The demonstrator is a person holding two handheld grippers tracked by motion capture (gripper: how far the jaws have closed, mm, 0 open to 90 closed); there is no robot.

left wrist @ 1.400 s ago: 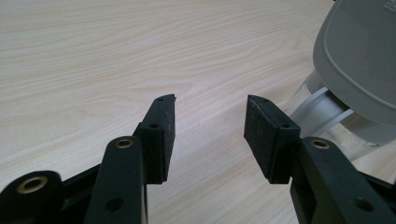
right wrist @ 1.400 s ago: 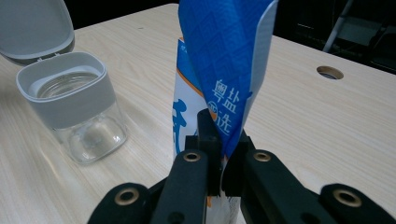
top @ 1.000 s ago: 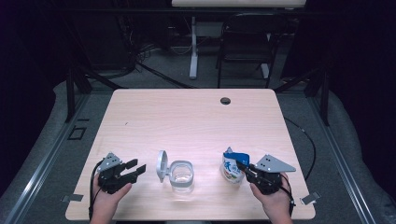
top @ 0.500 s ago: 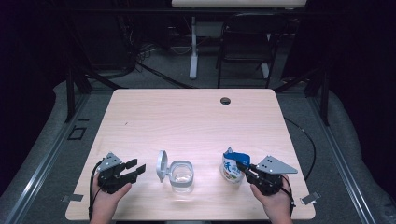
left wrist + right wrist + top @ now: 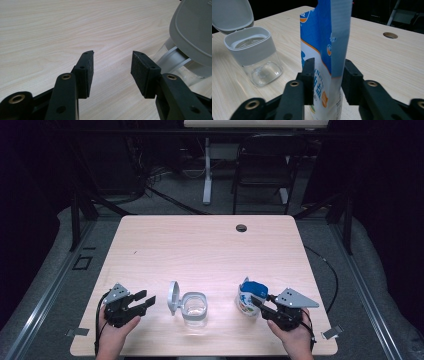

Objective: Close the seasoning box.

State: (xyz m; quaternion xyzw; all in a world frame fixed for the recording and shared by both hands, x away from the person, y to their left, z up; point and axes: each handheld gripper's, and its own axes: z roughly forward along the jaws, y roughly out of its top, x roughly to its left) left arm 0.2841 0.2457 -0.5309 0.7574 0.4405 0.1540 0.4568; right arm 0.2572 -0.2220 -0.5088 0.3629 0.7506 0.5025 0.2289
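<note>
A clear jar (image 5: 194, 307) with a grey collar stands near the table's front edge, its hinged grey lid (image 5: 173, 297) flipped up on the left. My left gripper (image 5: 147, 301) lies open just left of it, nothing between its jaws. In the left gripper view the lid (image 5: 192, 27) and jar (image 5: 175, 62) sit to the right of the open left gripper (image 5: 112, 67). A blue and white pouch (image 5: 248, 295) stands upright right of the jar. My right gripper (image 5: 328, 75) is shut on the pouch (image 5: 329, 37), one pad on each side of its lower half.
The wooden table (image 5: 200, 250) has a round cable hole (image 5: 241, 227) near its far edge. In the right gripper view the jar (image 5: 254, 52) looks to hold nothing. A chair (image 5: 262, 165) and a desk leg stand behind the table in the dark room.
</note>
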